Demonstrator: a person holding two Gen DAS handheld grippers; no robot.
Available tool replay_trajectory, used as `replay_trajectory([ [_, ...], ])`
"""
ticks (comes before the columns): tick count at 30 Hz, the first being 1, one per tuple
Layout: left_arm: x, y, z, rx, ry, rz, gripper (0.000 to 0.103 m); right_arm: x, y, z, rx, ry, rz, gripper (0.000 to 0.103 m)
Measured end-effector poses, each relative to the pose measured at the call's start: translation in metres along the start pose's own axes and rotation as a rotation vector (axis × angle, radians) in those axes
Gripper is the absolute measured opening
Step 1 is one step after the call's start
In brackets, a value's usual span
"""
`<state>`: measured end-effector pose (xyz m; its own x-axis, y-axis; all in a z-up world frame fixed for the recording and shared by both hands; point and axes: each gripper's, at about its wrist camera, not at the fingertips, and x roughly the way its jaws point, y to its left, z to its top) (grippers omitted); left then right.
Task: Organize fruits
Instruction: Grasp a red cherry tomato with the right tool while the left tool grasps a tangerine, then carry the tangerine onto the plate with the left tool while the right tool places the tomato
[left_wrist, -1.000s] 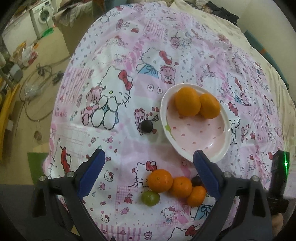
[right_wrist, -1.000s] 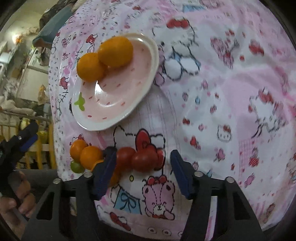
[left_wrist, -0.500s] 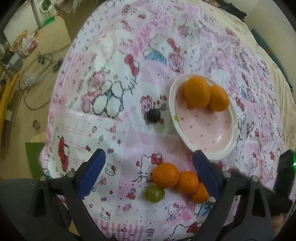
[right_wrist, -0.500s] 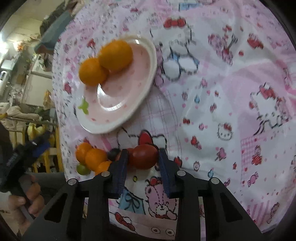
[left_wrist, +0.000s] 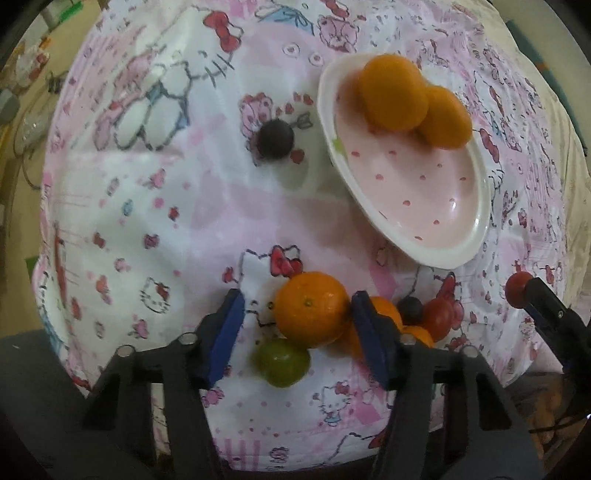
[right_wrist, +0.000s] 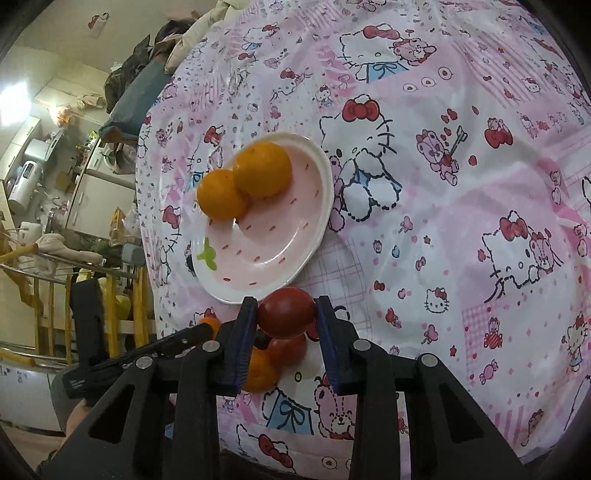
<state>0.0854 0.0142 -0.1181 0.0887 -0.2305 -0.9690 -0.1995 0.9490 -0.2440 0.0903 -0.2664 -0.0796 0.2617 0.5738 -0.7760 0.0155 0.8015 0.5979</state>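
Note:
A pink plate (left_wrist: 458, 229) (right_wrist: 295, 258) holds two oranges (left_wrist: 395, 92) (right_wrist: 262, 173). My right gripper (right_wrist: 286, 314) is shut on a red tomato (right_wrist: 286, 312), lifted just in front of the plate's near rim; it also shows at the right edge of the left wrist view (left_wrist: 517, 291). My left gripper (left_wrist: 295, 317) is open around a mandarin (left_wrist: 312, 308) in a cluster with a green grape (left_wrist: 282, 362), more mandarins (left_wrist: 388, 310), a dark grape (left_wrist: 410, 308) and a tomato (left_wrist: 439, 317). A dark plum (left_wrist: 275, 138) lies left of the plate.
The Hello Kitty cloth (right_wrist: 461, 184) covers a round table; its edge drops off at the left (left_wrist: 48, 206). Cluttered room furniture and yellow racks (right_wrist: 44, 295) stand beyond. The left gripper's body (right_wrist: 88, 332) is at the lower left in the right wrist view.
My right gripper closed on a tomato and lifted it toward the plate. My left gripper moved down and forward, and its fingers narrowed around the front mandarin.

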Motion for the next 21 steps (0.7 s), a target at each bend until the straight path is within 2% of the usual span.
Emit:
replay_trajectory([
  [1, 0.001, -0.001, 0.0, -0.004, 0.005, -0.022, 0.038, -0.001, 0.001, 0.0, -0.003, -0.002, 0.0, 0.034],
  [5, -0.002, -0.01, -0.002, 0.035, -0.013, 0.004, 0.036, 0.0, 0.002, 0.001, -0.014, -0.003, -0.005, 0.034],
  [12, -0.019, -0.013, -0.002, 0.055, -0.075, -0.022, 0.036, 0.0, 0.003, 0.0, -0.024, -0.009, -0.019, 0.034],
  [21, -0.034, -0.006, -0.001, 0.064, -0.147, 0.003, 0.036, 0.001, 0.007, 0.001, -0.045, -0.016, -0.034, 0.034],
])
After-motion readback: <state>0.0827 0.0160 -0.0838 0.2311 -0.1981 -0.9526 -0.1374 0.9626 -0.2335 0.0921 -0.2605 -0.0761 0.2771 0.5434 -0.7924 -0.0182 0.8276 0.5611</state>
